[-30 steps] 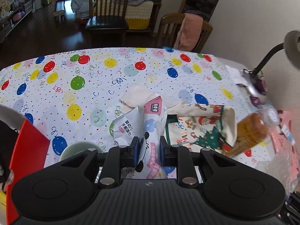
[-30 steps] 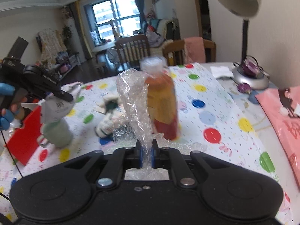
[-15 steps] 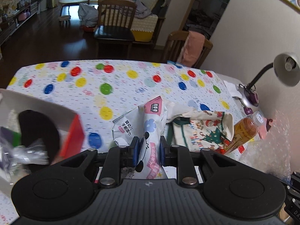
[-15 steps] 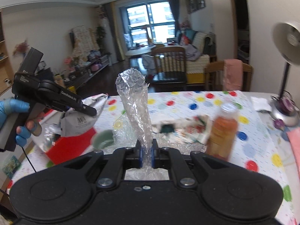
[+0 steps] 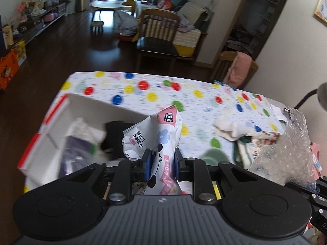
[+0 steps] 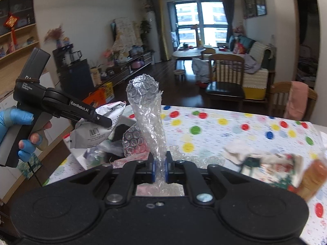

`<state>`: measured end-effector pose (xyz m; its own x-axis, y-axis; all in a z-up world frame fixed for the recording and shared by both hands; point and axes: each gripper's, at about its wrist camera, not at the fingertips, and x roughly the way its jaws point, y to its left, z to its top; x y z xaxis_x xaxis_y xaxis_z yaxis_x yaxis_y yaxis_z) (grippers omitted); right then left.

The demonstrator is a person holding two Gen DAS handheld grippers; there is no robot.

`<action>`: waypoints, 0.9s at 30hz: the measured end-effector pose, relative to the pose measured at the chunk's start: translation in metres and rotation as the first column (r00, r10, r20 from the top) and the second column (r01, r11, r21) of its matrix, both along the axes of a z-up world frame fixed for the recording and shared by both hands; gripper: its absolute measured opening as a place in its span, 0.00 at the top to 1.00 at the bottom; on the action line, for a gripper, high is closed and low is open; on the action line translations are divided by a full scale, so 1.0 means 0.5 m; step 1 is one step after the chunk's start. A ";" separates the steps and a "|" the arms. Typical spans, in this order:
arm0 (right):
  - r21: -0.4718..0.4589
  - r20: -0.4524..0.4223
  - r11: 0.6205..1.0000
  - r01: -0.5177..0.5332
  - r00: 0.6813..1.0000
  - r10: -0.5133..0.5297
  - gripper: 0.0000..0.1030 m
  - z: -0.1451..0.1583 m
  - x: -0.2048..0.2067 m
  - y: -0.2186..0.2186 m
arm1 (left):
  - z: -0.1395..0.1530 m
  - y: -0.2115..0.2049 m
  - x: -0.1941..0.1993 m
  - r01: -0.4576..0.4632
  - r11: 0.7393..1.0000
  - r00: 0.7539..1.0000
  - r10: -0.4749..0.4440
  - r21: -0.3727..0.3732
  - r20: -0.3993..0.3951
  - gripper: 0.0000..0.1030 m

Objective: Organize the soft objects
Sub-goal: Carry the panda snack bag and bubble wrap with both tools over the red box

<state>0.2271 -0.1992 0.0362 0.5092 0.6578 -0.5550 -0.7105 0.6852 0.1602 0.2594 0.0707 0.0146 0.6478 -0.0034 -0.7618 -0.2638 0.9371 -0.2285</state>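
My left gripper (image 5: 160, 164) is shut on a white and pink wet-wipes pack (image 5: 155, 134), which it holds above the red and white box (image 5: 51, 134) at the table's left end. In the right wrist view the same left gripper (image 6: 106, 123) shows the pack's grey back (image 6: 96, 128), with a blue-gloved hand (image 6: 14, 120) on its handle. My right gripper (image 6: 160, 171) is shut on a clear bubble wrap sheet (image 6: 146, 110) that stands up from its jaws; the wrap (image 5: 286, 153) also appears at the left view's right edge. Dark and clear soft items (image 5: 114, 136) lie inside the box.
The dotted tablecloth (image 5: 155, 94) carries a Christmas-print cloth (image 6: 271, 163), a white rag (image 5: 229, 128), a pale green cup (image 5: 213, 158) and an orange drink bottle (image 6: 312, 175). Wooden chairs (image 5: 157, 38) stand beyond the far edge. A desk lamp (image 5: 318, 96) is at the right.
Both grippers swung left across the table and rose, bringing the box into view under the wipes pack. The bottle and printed cloth slid to the right of both views. Both grips stayed the same.
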 end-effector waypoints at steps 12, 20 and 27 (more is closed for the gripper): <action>-0.020 -0.012 0.998 -0.059 0.998 0.059 0.93 0.005 -0.012 0.245 | -0.024 0.206 -0.082 -0.051 0.997 0.998 0.053 0.058 -0.030 0.80; -0.107 0.028 0.991 -0.075 0.997 0.079 0.93 -0.018 0.012 0.399 | -0.065 0.290 -0.093 -0.045 0.991 0.998 0.049 0.123 -0.034 0.80; -0.189 -0.010 0.981 -0.036 0.999 0.035 0.92 -0.070 0.071 0.495 | -0.115 0.318 -0.057 -0.019 0.984 0.999 0.027 0.178 -0.044 0.80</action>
<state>0.2625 0.0484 0.0013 0.4834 0.5583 -0.6743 -0.7341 0.6781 0.0352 0.2311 0.2298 -0.0430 0.6100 0.1488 -0.7783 -0.2924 0.9552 -0.0466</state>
